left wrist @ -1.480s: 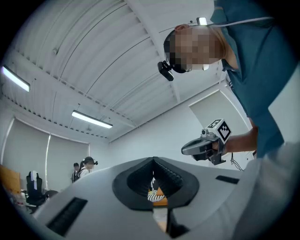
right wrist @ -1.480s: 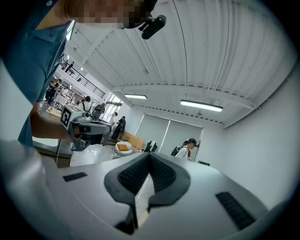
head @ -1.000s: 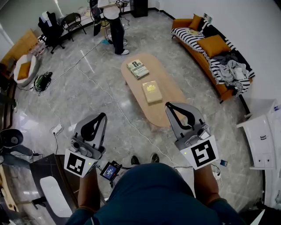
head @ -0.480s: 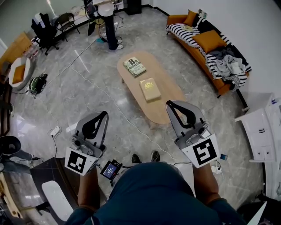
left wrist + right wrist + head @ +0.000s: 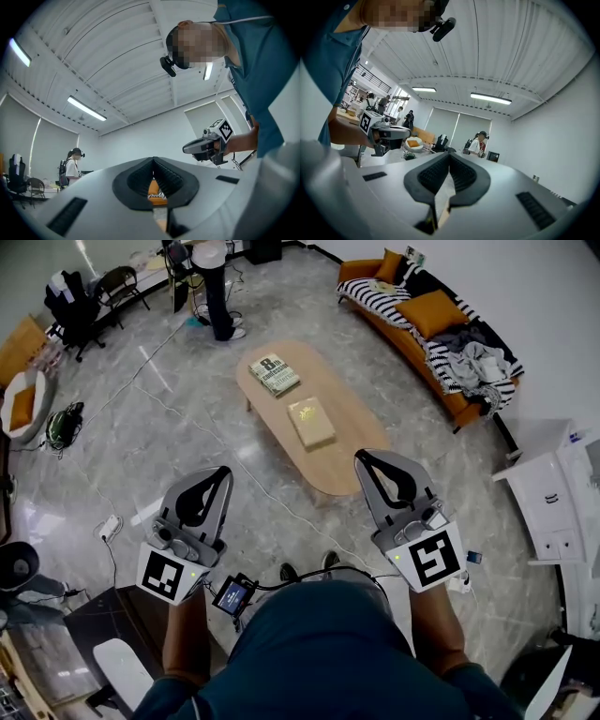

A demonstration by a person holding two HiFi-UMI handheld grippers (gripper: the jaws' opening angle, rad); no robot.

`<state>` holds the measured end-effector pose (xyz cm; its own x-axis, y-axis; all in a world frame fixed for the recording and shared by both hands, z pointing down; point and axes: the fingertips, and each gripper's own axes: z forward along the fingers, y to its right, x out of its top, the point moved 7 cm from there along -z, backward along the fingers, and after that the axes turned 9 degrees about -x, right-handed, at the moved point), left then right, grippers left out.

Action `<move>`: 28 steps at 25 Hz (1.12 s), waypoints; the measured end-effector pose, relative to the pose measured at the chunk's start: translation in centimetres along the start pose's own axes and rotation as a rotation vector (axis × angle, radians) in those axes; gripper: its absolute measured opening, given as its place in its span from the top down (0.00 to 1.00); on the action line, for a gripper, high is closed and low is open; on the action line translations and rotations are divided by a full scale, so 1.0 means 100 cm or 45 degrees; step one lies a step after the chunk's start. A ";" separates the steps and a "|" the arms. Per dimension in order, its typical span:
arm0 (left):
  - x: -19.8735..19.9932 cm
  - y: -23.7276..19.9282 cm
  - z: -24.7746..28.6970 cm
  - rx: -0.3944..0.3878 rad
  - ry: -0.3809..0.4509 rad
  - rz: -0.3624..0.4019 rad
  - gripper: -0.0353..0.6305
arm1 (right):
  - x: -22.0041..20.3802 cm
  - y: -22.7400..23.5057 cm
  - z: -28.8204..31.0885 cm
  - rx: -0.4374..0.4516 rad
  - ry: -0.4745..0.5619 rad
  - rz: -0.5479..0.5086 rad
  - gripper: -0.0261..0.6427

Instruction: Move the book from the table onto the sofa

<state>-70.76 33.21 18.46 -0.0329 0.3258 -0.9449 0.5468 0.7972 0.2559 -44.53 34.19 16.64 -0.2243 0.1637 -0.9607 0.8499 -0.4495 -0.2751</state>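
I keep the left gripper (image 5: 217, 480) and right gripper (image 5: 367, 463) clenched on nothing, since I stand short of the table (image 5: 349, 470). The tan book (image 5: 310, 421) lies mid-table near another book (image 5: 274, 374), well apart from the sofa (image 5: 359, 269).

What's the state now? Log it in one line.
stage: pre-grasp | left gripper: shut, empty | right gripper: shut, empty | near book, far book: on table
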 end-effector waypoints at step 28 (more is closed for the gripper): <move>-0.075 -0.035 0.129 0.072 -0.132 -0.053 0.94 | -0.067 0.132 0.056 0.107 0.016 -0.003 0.94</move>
<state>-61.66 21.46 21.99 0.0288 0.2366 -0.9712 0.5932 0.7780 0.2071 -34.45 22.26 19.23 -0.2201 0.1756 -0.9595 0.8062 -0.5210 -0.2803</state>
